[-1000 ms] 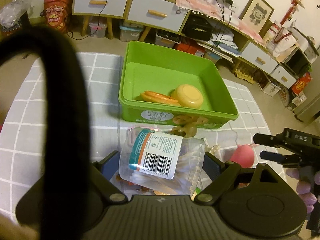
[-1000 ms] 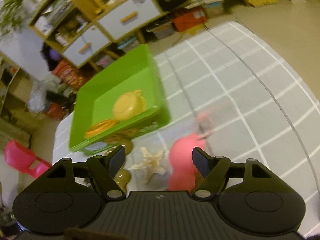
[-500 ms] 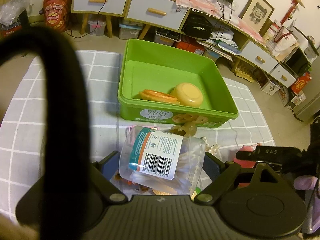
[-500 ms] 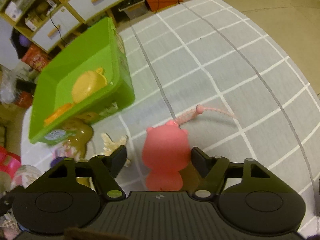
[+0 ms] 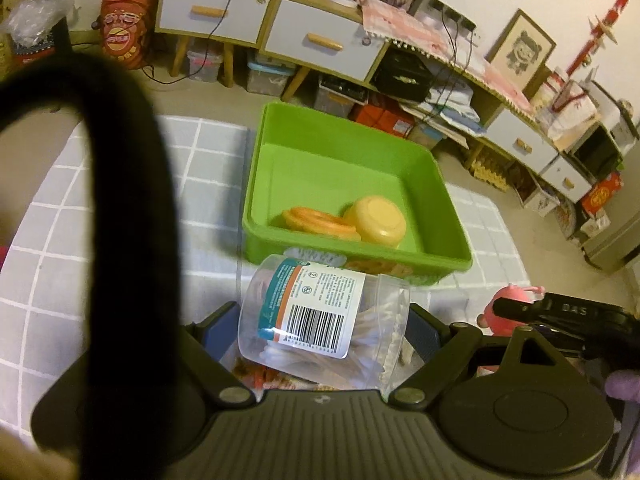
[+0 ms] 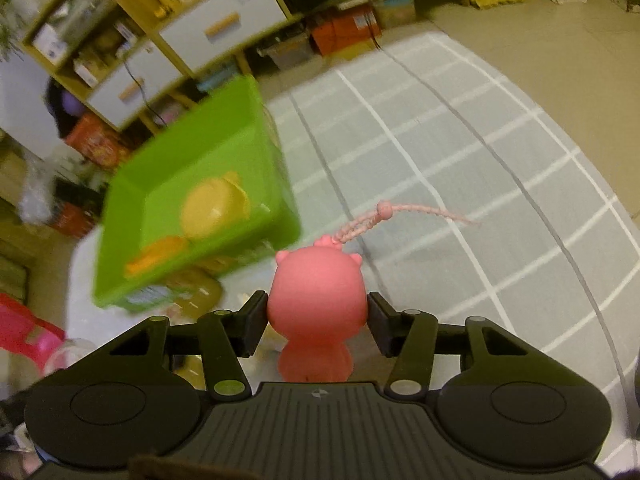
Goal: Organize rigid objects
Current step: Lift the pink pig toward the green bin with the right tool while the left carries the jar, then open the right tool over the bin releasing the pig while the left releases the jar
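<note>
My left gripper [image 5: 324,320] is shut on a clear plastic jar of cotton swabs [image 5: 320,316] with a barcode label, held just in front of the green bin [image 5: 280,128]. The bin holds an orange disc [image 5: 320,220] and a yellow lidded bowl [image 5: 378,220]. My right gripper [image 6: 316,320] is shut on a pink pig figurine [image 6: 316,300] with a braided cord [image 6: 400,216], lifted above the mat to the right of the bin [image 6: 276,152]. The figurine and right gripper also show in the left wrist view [image 5: 508,308].
A grey checked mat [image 6: 460,168] covers the floor. A brown figure [image 6: 196,288] and a pale starfish lie by the bin's near wall. Cabinets [image 5: 320,40] with clutter stand behind the bin. A black strap [image 5: 132,220] blocks the left wrist view's left side.
My right gripper has closed on the pink figurine and lifted it off the mat. My left gripper has carried the jar closer to the bin's front wall.
</note>
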